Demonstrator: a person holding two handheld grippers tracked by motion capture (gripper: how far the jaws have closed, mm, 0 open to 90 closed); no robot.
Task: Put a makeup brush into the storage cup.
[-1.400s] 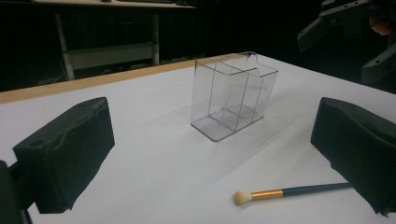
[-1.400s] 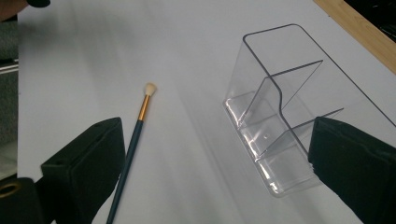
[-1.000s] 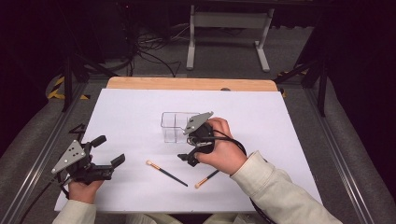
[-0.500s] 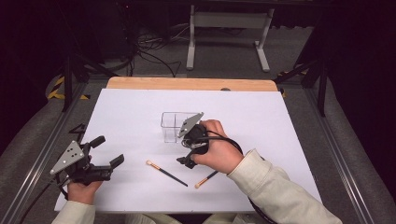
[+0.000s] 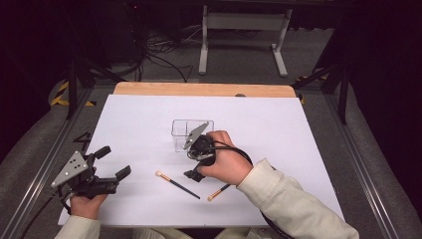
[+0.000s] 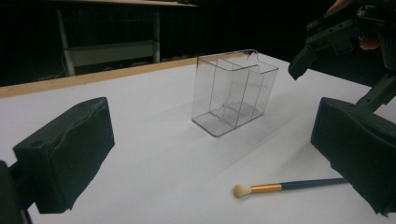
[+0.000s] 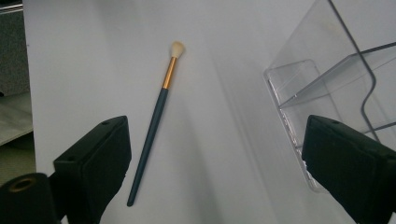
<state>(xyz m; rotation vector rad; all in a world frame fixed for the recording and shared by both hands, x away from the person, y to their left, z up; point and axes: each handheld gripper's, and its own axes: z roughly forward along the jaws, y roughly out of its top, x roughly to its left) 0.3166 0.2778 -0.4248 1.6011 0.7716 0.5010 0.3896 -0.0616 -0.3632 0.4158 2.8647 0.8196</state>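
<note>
Right gripper view: released right hand-held gripper [image 7: 219, 172] above dark-handled, gold-banded, cream-tipped brush [image 7: 156, 119].

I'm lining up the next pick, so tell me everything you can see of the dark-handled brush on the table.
The dark-handled brush is slim, with a dark teal handle tapering to a point, a gold metal-looking ferrule and a small cream bristle tuft. It lies flat on the white table, in front of the clear organizer and apart from it. Nothing touches it. The right gripper hangs open just above its handle end; the left gripper stays off to the side.
</note>
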